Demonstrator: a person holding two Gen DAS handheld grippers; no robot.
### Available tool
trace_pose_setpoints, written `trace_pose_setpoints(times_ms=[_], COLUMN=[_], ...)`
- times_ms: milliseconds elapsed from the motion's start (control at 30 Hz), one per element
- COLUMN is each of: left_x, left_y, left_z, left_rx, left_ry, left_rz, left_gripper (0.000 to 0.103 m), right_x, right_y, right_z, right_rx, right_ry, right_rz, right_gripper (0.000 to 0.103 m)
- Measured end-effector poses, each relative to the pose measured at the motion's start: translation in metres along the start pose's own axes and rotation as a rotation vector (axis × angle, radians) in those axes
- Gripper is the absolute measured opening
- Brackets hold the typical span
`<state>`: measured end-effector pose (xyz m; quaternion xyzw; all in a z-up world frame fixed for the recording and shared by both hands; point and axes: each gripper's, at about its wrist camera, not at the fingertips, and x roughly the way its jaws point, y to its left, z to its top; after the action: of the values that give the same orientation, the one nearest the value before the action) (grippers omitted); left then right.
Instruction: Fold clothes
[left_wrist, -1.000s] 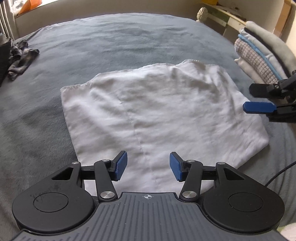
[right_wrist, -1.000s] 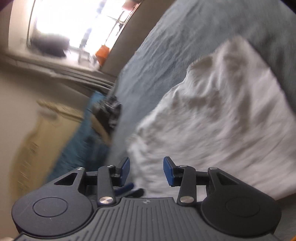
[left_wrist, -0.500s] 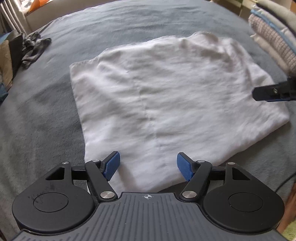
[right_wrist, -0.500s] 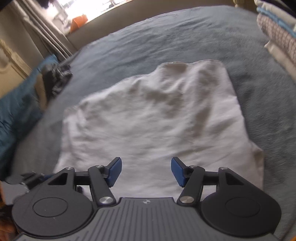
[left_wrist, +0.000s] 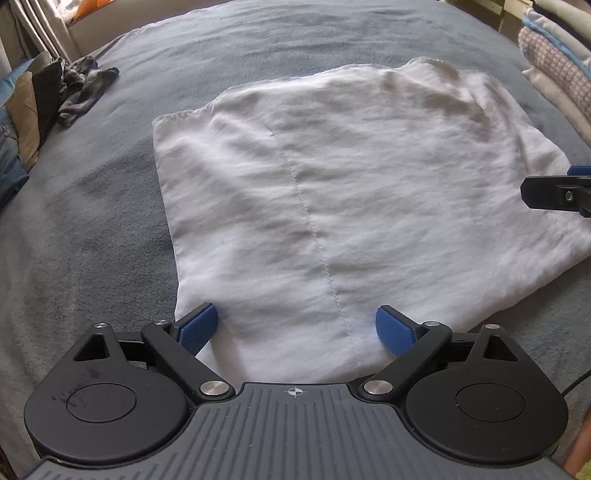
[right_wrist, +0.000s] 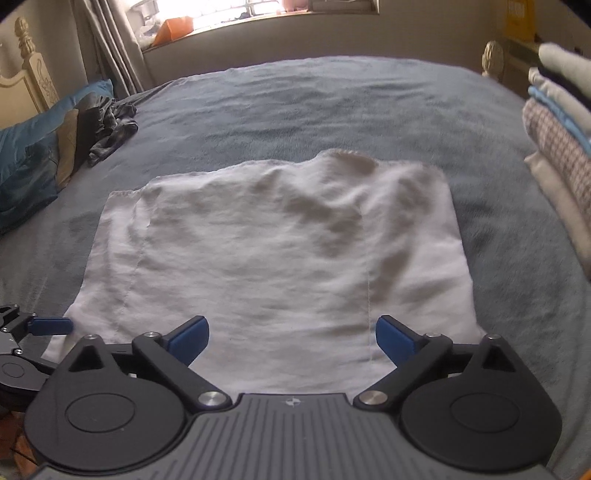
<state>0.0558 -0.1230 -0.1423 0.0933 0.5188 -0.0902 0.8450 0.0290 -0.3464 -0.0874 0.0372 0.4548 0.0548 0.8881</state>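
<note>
Both the left gripper (left_wrist: 295, 326) and right gripper (right_wrist: 291, 336) are opening wide, empty, over the near edge of the white garment (left_wrist: 351, 192), which earlier sat farther off, readying the next fold.

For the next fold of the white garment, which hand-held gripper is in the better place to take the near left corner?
Left, probably. The left hand-held gripper is over the white garment's near left corner, jaws opening with nothing gripped. The right hand-held gripper is over the near right part, jaws opening too.
</note>
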Motion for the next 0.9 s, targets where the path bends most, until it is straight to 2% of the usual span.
trace_pose_setpoints(times_ms=[367, 900], left_x=[0.001, 0.0], left_y=[0.003, 0.005], left_z=[0.0, -0.001], left_rx=[-0.028, -0.057], left_ry=[0.011, 0.025], left_rz=[0.003, 0.0], left_gripper=[0.098, 0.099], right_x=[-0.002, -0.008], right_y=[0.003, 0.012], right_z=[0.0, 0.0], right_rx=[-0.014, -0.072], right_ry=[-0.028, -0.084], right_rz=[-0.091, -0.128], right_gripper=[0.102, 0.103])
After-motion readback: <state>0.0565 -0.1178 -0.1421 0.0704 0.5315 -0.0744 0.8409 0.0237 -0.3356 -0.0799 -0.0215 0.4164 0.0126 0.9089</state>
